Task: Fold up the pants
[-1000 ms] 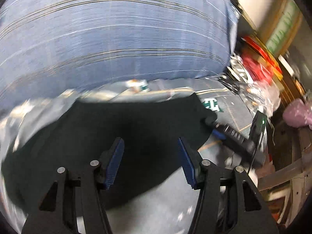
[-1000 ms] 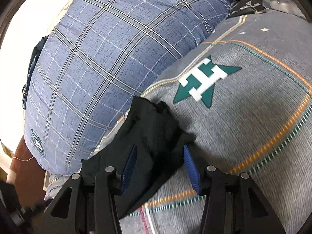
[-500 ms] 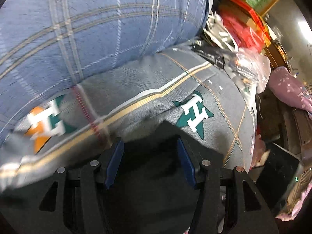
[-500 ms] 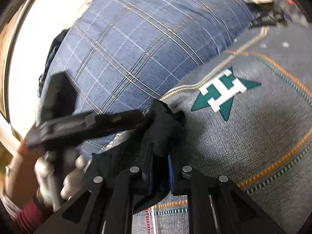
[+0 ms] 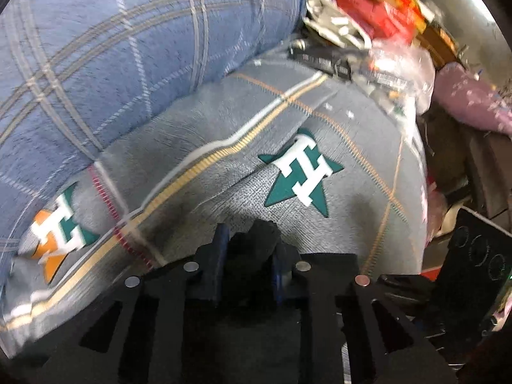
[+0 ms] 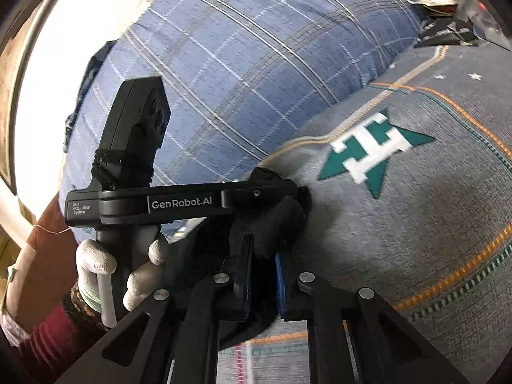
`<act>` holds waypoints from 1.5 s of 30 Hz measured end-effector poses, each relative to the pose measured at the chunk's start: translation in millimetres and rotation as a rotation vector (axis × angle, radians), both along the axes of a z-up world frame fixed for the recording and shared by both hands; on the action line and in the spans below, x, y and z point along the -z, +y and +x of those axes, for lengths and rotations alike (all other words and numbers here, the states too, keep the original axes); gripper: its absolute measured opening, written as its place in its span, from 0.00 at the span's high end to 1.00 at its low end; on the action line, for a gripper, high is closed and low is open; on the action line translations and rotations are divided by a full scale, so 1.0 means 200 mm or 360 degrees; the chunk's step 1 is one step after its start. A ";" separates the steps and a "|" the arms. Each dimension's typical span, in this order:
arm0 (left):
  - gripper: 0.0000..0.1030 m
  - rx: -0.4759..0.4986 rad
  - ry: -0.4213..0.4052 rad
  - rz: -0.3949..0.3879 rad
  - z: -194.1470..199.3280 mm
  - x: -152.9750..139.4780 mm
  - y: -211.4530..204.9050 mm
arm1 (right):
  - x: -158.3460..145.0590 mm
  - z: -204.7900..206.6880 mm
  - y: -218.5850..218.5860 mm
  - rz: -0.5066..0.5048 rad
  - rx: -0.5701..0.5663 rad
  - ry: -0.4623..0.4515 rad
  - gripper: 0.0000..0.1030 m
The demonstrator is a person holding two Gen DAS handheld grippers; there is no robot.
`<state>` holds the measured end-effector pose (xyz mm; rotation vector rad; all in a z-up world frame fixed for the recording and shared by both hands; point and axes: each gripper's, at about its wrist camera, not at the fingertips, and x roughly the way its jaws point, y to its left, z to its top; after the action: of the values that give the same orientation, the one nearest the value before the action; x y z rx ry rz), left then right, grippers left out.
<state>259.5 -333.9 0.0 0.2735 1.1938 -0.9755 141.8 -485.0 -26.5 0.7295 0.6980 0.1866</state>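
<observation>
My right gripper [image 6: 263, 267] is clamped on a bunched fold of the black pants [image 6: 272, 220]; its two blue-padded fingers [image 6: 279, 283] stand close together with only the thickness of cloth between them. The dark fabric rises in a lump just past the fingertips and trails down and left beneath the tool.

My left gripper [image 5: 248, 256] is likewise pinched on the pants [image 5: 260, 235], a small black wad poking up between its fingertips; the jaws are narrowed onto it but sit a little wider apart than on the other side (this view is somewhat motion-blurred). In the right wrist view that same left gripper [image 6: 297, 192] reaches in from the left, its black body printed "GenRobot.AI", its tip meeting the pants just above my right fingertips. A white-gloved hand [image 6: 128, 265] holds its handle, with a dark red sleeve [image 6: 48, 339] behind the wrist.

The pants lie gathered on a grey bedspread [image 6: 416, 240] marked with a green star bearing a white letter H [image 6: 371, 147] and thin orange and green lines. Just beyond, touching the bedspread's far edge, bulges a large blue plaid pillow [image 6: 256, 73]. In the left wrist view, red and clear-plastic clutter [image 5: 377, 25] sits past the pillow's right end, with pink fabric [image 5: 464, 96] further right.
</observation>
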 end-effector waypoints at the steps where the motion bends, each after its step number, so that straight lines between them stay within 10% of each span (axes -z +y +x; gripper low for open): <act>1: 0.81 -0.0024 -0.0009 -0.0028 -0.01 -0.03 0.04 | -0.02 0.00 0.02 -0.0009 -0.0021 -0.0029 0.89; 9: 0.81 -0.0347 0.0016 -0.0279 -0.06 -0.23 0.51 | -0.17 -0.02 0.38 -0.0083 -0.0311 -0.0193 0.89; 16: 0.79 -0.0757 0.0137 -0.0316 -0.08 -0.07 1.05 | -0.18 0.05 0.87 -0.0252 -0.0693 -0.0116 0.89; 21: 0.75 -0.1026 0.0263 -0.0432 -0.13 0.01 1.41 | -0.07 0.08 1.20 -0.0513 -0.0956 -0.0003 0.73; 28: 0.58 -0.1185 0.0035 -0.0574 -0.38 -0.22 1.81 | -0.18 0.03 1.30 -0.0484 -0.1027 -0.0001 0.50; 35: 0.55 -0.1262 -0.0064 -0.0552 -0.63 -0.22 2.06 | -0.34 0.13 1.16 -0.0414 -0.0725 0.0049 0.52; 39: 0.55 -0.1328 -0.0059 -0.0575 -0.78 -0.17 2.15 | -0.23 0.29 1.19 -0.0482 -0.0571 0.0214 0.86; 45: 0.55 -0.1446 -0.0060 -0.0576 -0.95 -0.14 2.32 | -0.01 0.33 1.42 -0.0219 -0.0870 0.0420 0.87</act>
<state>68.6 129.2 27.9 -0.5084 0.9255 -0.3579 208.2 -201.9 -24.3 0.4207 1.1450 0.5420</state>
